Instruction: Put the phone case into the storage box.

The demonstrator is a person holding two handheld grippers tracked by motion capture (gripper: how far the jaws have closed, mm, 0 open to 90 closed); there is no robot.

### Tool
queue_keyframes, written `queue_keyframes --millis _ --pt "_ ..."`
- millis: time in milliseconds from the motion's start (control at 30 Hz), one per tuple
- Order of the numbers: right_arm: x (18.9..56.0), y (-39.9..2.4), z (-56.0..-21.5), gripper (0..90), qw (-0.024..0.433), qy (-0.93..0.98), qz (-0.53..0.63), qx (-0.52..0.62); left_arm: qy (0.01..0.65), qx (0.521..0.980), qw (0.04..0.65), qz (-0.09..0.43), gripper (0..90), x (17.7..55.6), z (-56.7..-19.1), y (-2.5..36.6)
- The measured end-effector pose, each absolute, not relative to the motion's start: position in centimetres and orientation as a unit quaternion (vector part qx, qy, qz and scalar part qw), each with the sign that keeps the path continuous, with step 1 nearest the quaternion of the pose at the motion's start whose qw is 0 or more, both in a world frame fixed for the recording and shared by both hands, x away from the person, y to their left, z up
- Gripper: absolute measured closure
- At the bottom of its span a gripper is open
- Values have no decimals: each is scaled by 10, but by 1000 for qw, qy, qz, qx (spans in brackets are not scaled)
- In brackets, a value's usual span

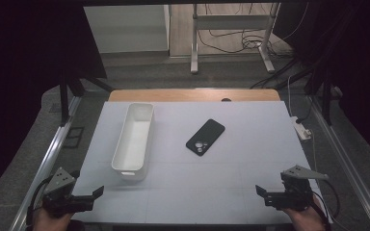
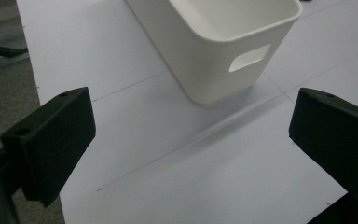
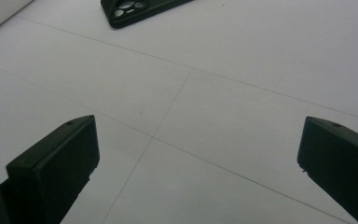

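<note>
We hold our left gripper (image 1: 94, 195) and right gripper (image 1: 262, 192) at the near corners, jaws apart on nothing; long white plastic bin (image 1: 134, 139) left, black phone case (image 1: 205, 137) centre.

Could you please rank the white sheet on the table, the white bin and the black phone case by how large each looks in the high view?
1. White sheet, easily largest.
2. White bin.
3. Black phone case, smallest.
</note>
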State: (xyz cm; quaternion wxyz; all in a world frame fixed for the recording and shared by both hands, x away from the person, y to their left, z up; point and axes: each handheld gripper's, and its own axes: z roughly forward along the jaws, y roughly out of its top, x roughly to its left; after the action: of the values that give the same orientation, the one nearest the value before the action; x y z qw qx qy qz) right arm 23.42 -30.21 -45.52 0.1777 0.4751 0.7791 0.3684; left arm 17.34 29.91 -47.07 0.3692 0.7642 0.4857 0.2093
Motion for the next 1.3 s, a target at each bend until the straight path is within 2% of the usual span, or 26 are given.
queue_keyframes --millis 1033,1300 --pt "239 -297 -456 0 168 794 349 468 477 768 381 193 27 173 -472 302" --pt "249 -289 -455 0 161 805 342 457 475 771 377 194 27 173 -472 300"
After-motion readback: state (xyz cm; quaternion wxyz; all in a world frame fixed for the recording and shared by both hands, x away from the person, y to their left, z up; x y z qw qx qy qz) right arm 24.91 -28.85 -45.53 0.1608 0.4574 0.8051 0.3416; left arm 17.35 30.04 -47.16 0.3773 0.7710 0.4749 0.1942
